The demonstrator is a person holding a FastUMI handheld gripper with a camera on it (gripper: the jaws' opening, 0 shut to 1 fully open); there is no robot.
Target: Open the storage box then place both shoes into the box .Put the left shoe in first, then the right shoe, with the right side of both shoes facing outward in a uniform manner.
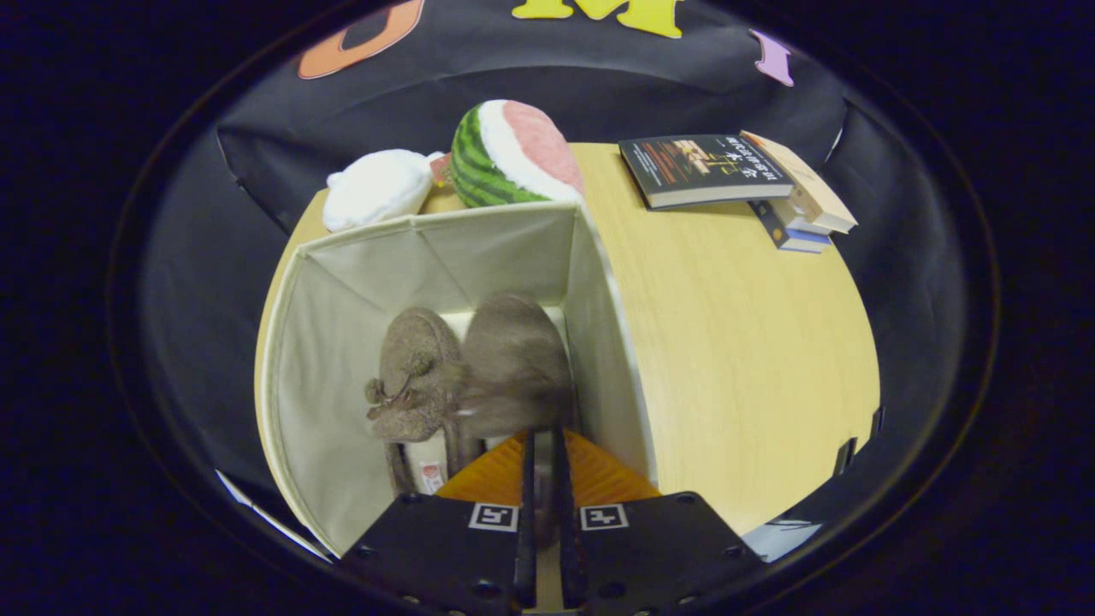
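Shoes, a pair of brown fuzzy slippers, stand side by side inside the open storage box (342,342), a cream fabric cube on the wooden table (736,359). The left-hand slipper (415,376) shows a small bow on its upper and a pale sole edge near the box floor. The right-hand slipper (517,364) touches it along one flank and sits close to the box wall nearest the books; its surface is blurred, so its texture is hard to read.

The gripper (543,445) reaches down into the box from above, its fingers drawn nearly together with only a narrow slit between them. Their tips meet the heel end of the right-hand slipper, which suggests a pinch on its rim, though whether both fingers press on the material cannot be told. Such a narrow grasp on the heel would let the slipper hang toe-down and slide in beside its partner.

With both slippers inside, the task appears to be near its end; the remaining step is probably release and withdrawal. Which side of each slipper faces outward cannot be judged from this angle.

Behind the box rest a plush watermelon slice (513,154) and a white plush toy (376,188). Beyond the box, toward the table's far corner, lies a stack of books (736,175).
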